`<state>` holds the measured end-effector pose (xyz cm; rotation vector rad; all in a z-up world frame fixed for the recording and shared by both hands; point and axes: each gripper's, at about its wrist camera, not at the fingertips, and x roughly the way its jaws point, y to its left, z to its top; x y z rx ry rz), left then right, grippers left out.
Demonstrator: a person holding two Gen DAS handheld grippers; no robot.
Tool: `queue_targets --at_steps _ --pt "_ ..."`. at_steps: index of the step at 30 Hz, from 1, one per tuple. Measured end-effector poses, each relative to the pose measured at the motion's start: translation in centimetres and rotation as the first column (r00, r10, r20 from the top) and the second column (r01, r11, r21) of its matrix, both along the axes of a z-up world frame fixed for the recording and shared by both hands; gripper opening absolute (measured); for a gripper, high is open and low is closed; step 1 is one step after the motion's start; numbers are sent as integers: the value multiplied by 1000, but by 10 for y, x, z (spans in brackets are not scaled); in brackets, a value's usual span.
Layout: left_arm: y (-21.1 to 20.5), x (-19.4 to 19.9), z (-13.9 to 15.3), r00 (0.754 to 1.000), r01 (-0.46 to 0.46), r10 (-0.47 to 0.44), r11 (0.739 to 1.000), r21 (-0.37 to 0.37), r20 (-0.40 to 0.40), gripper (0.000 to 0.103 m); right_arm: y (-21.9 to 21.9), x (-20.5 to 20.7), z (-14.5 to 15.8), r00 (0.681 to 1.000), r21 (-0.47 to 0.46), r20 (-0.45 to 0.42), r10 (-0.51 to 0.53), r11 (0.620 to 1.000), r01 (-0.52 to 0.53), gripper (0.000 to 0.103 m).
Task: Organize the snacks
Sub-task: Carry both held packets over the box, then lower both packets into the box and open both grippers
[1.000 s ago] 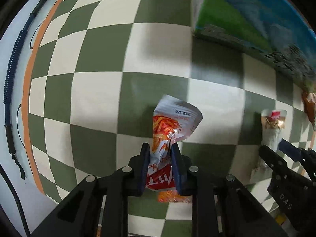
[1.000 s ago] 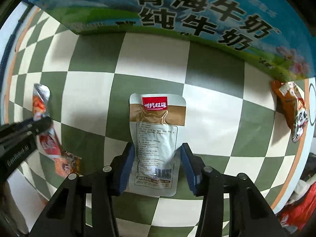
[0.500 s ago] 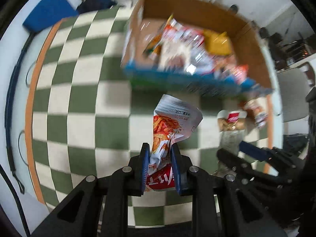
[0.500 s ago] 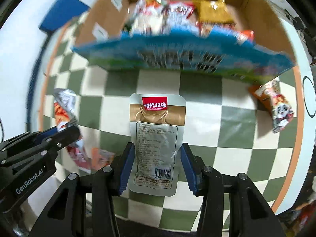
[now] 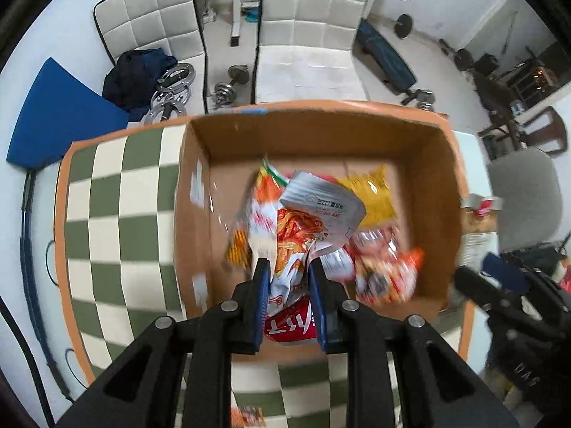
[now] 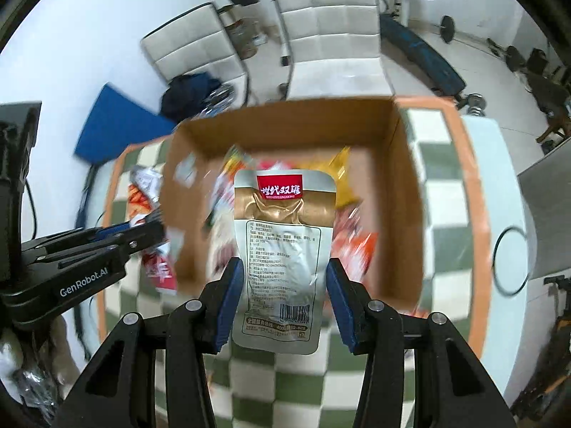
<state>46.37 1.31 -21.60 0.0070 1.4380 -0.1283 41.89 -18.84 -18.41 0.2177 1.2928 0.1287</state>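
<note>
The left gripper [image 5: 287, 278] clamps a crumpled orange-and-white snack packet [image 5: 303, 228]. The right gripper [image 6: 282, 280] clamps a flat silver pouch [image 6: 283, 249]. Both hang over the open brown cardboard box [image 5: 357, 135].

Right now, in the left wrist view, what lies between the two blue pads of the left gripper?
The left gripper is shut on a crumpled orange-and-white snack packet, which hangs above the open cardboard box of snacks. The left wrist view shows this.

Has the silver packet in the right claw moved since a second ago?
Yes. The silver packet rose from the checkered cloth toward the cardboard box.
</note>
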Motion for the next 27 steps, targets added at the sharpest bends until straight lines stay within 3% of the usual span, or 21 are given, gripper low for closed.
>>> queue_targets --at_steps 9,21,23,25,26,27 --pt "5 66 -51 998 -18 26 991 133 -64 19 -18 93 -58 997 -141 -78 -9 990 -2 50" --pt "7 86 -78 992 -14 38 982 189 -121 21 -23 130 -95 990 -212 -141 10 977 -40 51" --pt "7 88 -78 991 -12 36 983 184 -126 24 -25 133 -97 989 -209 -151 2 977 -34 54" --pt "7 89 -74 992 -22 43 984 176 -118 39 -28 136 -100 986 -195 -168 -10 980 -24 56" --pt "8 89 -71 993 -27 46 985 170 -110 44 -28 137 -100 985 -192 -172 -9 981 -24 61" --pt "8 90 -69 994 -30 47 985 169 -101 56 -28 137 -100 985 -192 -173 -11 981 -23 66"
